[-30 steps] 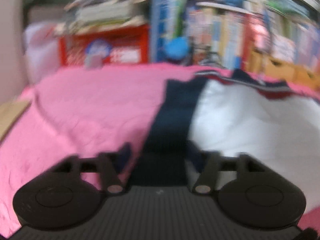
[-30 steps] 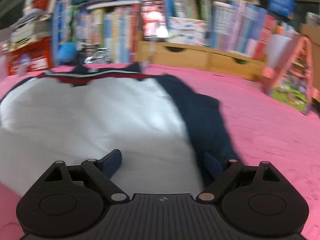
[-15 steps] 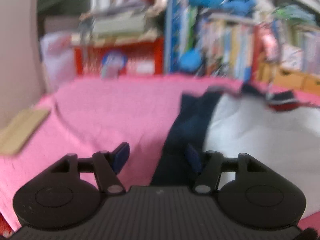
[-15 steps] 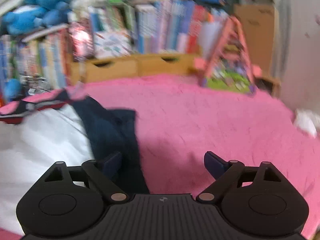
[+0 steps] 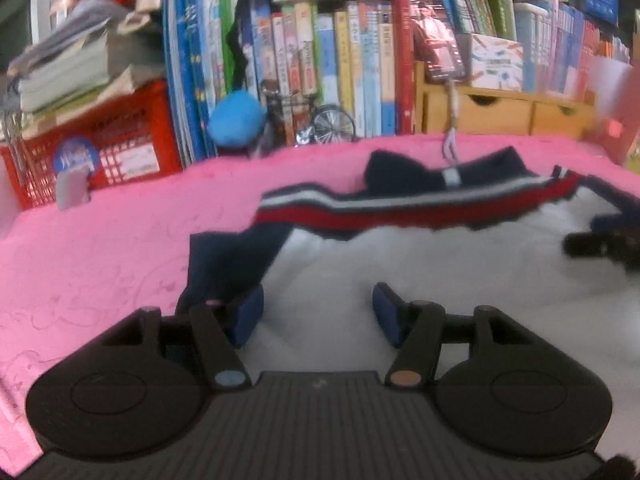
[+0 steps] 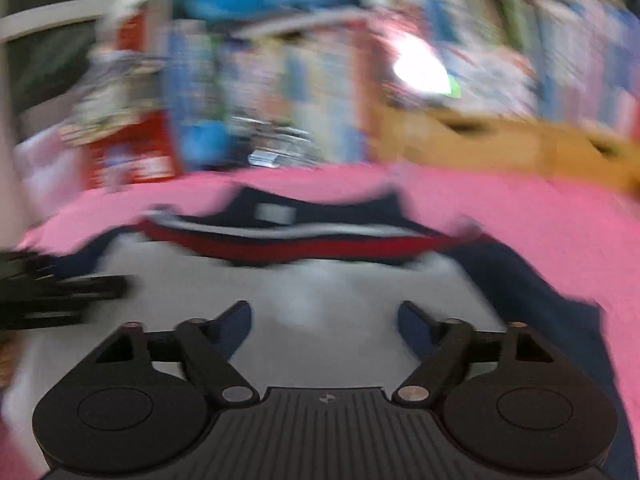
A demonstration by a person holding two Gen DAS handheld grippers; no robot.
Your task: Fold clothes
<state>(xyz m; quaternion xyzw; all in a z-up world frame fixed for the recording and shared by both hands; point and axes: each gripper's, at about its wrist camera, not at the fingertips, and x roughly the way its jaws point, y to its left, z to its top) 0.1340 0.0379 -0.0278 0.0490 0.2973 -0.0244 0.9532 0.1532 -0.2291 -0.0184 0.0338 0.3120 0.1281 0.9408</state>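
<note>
Shirt (image 5: pixel 420 264), one only, lies spread on the pink bed (image 5: pixel 100 248), white body up, its navy collar and red stripe toward the bookshelf (image 5: pixel 340 68). Two navy sleeves flank the white body. No writing on it can be read. Left tongs (image 5: pixel 318 314) and right tongs (image 6: pixel 324 326) both stand apart, empty, over the white body. Half a second ago each pointed at a sleeve edge; now both face the shirt's middle. The right view is blurred.

I see open pink surface (image 5: pixel 100 248) left of the shirt (image 5: pixel 420 264); a red crate (image 5: pixel 100 152) and books (image 5: pixel 320 56) wall the far edge.
</note>
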